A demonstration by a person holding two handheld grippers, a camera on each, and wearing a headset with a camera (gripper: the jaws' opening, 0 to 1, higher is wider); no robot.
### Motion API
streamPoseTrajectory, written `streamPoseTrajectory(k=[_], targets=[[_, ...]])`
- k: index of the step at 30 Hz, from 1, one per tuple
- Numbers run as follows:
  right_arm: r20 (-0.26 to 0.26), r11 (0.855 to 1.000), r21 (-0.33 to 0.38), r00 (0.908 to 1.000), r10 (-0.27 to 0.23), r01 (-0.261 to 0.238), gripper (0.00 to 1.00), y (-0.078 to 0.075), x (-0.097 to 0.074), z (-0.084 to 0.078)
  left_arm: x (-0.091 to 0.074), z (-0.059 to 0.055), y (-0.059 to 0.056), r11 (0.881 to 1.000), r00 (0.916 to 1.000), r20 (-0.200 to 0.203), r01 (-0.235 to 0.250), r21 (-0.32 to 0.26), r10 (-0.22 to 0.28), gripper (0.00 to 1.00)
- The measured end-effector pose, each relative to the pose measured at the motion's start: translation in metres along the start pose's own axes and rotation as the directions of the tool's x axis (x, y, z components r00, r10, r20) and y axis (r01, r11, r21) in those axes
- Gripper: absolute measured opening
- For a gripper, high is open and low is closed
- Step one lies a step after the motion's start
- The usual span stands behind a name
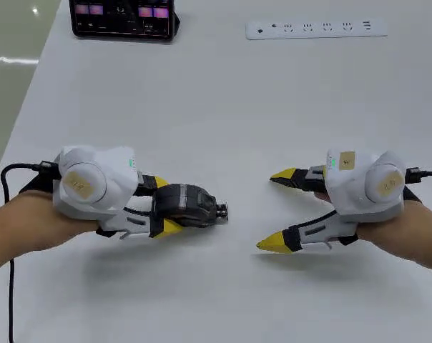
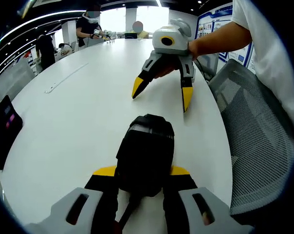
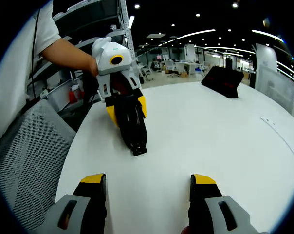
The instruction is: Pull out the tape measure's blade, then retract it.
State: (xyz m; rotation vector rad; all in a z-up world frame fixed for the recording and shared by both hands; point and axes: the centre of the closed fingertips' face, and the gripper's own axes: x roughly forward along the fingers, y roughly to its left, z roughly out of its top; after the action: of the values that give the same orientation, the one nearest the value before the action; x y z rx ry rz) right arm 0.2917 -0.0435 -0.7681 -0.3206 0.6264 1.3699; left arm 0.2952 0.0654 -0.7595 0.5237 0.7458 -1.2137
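Tape measure [image 1: 186, 205] lies on the white table [image 1: 223, 100], with the jaws of the left gripper [image 1: 166, 205] closed on its black case. Blade is in, hook at the case mouth, facing the right gripper [image 1: 277, 209]. That one is spread wide and holds nothing, well apart from the tape measure.

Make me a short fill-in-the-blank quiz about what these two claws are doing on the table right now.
1. The left claw is shut on a tape measure whose case is ____ in colour.
2. The right claw, its jaws apart, holds ____.
3. Both claws have tips coloured ____.
4. The power strip at the far side of the table is coloured ____.

Missing words: black; nothing; yellow; white.
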Motion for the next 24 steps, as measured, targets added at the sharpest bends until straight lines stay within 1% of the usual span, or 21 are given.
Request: streamPoseTrajectory(k=[3,6,8,12,24], targets=[[0.006,1.0,-0.002,1.0,0.005,-0.005,0.66,-0.001,0.003,0.0,0.0,0.0,0.0,1.0,1.0,0.0,-0.007,0.011,0.007,0.3],[0.021,1.0,0.001,0.9997,0.009,-0.009,0.64,-0.001,0.005,0.004,0.0,-0.001,0.001,1.0,0.9999,-0.007,-0.008,0.013,0.008,0.3],[0.015,1.0,-0.014,0.9998,0.008,-0.008,0.63,-0.002,0.008,0.004,0.0,-0.001,0.002,1.0,0.9999,-0.008,-0.009,0.011,0.009,0.3],[0.018,1.0,-0.017,0.9998,0.014,-0.013,0.6,-0.002,0.011,0.005,0.001,0.0,0.003,1.0,0.9999,-0.008,-0.015,0.005,0.015,0.29],[0.031,0.998,-0.048,0.9987,0.041,-0.039,0.5,-0.001,0.023,0.011,0.001,0.001,0.007,1.0,0.9999,-0.014,-0.008,0.029,0.008,0.29]])
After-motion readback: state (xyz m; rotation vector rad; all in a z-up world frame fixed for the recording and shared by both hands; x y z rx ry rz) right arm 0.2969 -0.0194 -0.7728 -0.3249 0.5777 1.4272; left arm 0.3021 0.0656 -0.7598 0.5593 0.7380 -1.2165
